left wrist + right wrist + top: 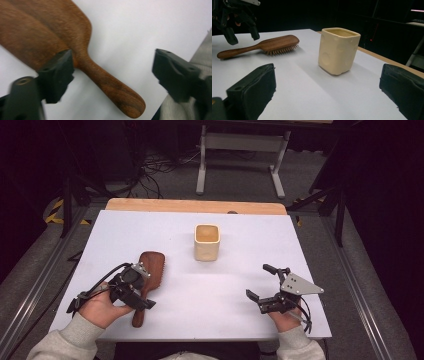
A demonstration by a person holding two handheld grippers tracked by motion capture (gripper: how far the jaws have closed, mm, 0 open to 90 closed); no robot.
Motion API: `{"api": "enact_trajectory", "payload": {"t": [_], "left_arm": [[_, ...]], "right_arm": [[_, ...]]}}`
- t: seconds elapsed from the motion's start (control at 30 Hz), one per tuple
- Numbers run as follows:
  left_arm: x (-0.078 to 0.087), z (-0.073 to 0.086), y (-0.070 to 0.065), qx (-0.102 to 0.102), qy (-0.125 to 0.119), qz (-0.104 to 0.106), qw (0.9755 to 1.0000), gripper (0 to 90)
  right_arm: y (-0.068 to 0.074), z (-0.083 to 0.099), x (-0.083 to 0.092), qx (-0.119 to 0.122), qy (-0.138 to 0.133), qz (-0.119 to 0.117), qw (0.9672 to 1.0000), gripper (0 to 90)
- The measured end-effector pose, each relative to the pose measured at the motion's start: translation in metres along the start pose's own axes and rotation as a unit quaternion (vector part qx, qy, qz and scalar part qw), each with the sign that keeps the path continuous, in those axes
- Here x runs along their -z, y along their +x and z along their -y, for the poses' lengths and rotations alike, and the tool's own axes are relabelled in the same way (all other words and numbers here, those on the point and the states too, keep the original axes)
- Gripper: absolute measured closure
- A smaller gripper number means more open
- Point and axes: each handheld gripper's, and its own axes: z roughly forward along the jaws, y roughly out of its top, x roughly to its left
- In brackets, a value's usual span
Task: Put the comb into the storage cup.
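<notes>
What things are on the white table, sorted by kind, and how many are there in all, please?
Wooden hairbrush: 1
Cream cup: 1
Hand-held gripper: 2, the left hand-held gripper above the brush handle and the right hand-held gripper, both open
Total: 4

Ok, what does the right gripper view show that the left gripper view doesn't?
Right gripper view alone: the cream square-sided ceramic cup, the hairbrush's bristles facing down on the table, and the left gripper hanging above the handle, jaws apart. Left gripper view alone: a grey sleeve at its lower right. Both: the brown wooden hairbrush lying on the white table.
</notes>
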Motion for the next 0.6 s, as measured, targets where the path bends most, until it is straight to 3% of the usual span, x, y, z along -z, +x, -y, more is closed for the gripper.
{"api": "enact_trajectory", "payload": {"t": [0.13, 0.17, 0.27, 0.5, 0.6], "left_arm": [[0.002, 0.004, 0.004, 0.049, -0.007, -0.007, 0.9988, 4.9], [0.002, 0.004, 0.004, 0.049, -0.007, -0.007, 0.9988, 5.1], [0.0, 0.006, 0.007, 0.081, 0.004, -0.009, 0.9967, 1.6], [-0.009, 0.008, 0.009, 0.103, 0.003, -0.036, 0.994, 0.3], [-0.013, 0.008, 0.012, 0.117, 0.009, -0.036, 0.9925, 0.3]], "right_arm": [[0.0, 0.0, 0.0, 0.0, -0.002, -0.001, 1.0, 1.2], [0.0, 0.0, 0.0, 0.0, -0.002, -0.001, 1.0, 1.2], [0.0, 0.0, 0.001, 0.0, -0.005, -0.001, 1.0, 1.2], [0.0, -0.001, 0.001, 0.001, -0.006, -0.003, 1.0, 1.2], [0.0, -0.001, 0.001, 0.0, -0.007, -0.004, 1.0, 1.1]]}}
